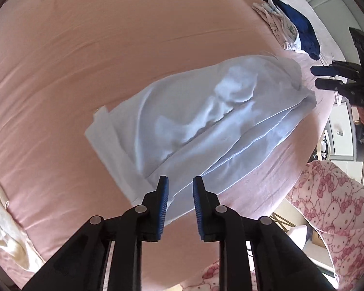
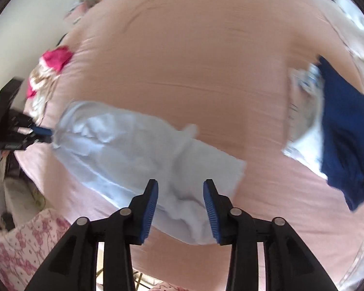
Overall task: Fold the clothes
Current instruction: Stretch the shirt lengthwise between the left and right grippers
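Note:
A pale blue garment [image 1: 206, 126] lies folded into a long band on the pink bedsheet [image 1: 97, 48], with a white edge showing at one end. My left gripper [image 1: 180, 189] hovers over one end of it, open, with nothing pinched between its blue pads. In the right wrist view the same garment [image 2: 123, 145] runs from left to lower centre. My right gripper [image 2: 179, 189] stands open above its other end, cloth showing through the gap but not clamped. Each gripper shows in the other's view: the right gripper [image 1: 314, 76] and the left gripper [image 2: 46, 132].
A navy garment [image 2: 342, 133] lies on white printed clothes [image 1: 274, 21] toward the bed's far side. Bright pink and patterned clothes [image 2: 57, 57] are heaped at another edge. A pink cartoon-print quilt [image 1: 339, 218] hangs by the near edge of the bed.

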A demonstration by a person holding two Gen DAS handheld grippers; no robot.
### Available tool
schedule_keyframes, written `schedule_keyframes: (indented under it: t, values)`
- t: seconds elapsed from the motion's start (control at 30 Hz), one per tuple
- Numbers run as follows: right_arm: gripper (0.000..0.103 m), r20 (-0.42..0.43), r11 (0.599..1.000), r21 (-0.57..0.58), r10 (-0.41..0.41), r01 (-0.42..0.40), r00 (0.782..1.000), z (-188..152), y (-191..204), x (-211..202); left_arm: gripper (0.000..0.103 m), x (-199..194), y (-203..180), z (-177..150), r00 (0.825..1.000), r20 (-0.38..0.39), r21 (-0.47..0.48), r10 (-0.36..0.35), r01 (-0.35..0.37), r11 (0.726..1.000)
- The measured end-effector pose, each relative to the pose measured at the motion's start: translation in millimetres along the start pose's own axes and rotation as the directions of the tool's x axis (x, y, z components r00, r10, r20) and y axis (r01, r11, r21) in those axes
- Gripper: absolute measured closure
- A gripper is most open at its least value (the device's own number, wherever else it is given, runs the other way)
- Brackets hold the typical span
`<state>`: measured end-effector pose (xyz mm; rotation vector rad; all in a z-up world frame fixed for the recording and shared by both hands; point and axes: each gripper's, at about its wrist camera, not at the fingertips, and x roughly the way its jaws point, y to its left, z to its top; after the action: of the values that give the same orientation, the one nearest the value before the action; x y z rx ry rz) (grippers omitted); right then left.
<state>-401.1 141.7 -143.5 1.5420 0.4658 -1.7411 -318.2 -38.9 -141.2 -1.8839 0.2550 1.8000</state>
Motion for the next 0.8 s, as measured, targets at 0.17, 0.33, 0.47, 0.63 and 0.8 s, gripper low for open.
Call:
schedule_keyframes:
  t: [0.17, 0.33, 0.47, 0.63, 0.8]
  values:
    - [0.061, -0.076, 0.99, -0.138, -0.014, 0.003, 0.997, 2.3, 44.3, 46.8, 0.053, 23.1, -12.7, 9.2, 0.999, -0.013, 0.07, 0.039, -0.038, 0.997]
    - [0.061, -0.088, 0.983, -0.135, -0.134, 0.122, 0.987, 0.8, 45.3, 72.3, 0.061, 31.1, -15.7, 15.5, 0.988, 0.051, 0.131, 0.148, -0.154, 0.979]
    - [0.098, -0.071, 0.995, -0.046, -0.092, 0.089, 0.993, -0.3, 33.3, 68.9, 0.095, 27.9, -7.9, 19.6, 0.987, 0.05, 0.12, 0.152, -0.157, 0.98]
    - [0.1, -0.024, 0.999, 0.016, -0.027, 0.028, 0.999, -2.6, 17.2, 43.9, 0.097, -0.8, -0.4, 15.1, 0.993, 0.084, 0.116, 0.081, -0.09, 0.989]
    - [0.099, -0.063, 0.995, -0.101, -0.021, 0.015, 0.998, -8.3, 23.9, 40.0, 0.097, -15.1, 5.6, 11.4, 0.996, 0.078, 0.092, 0.035, -0.043, 0.995]
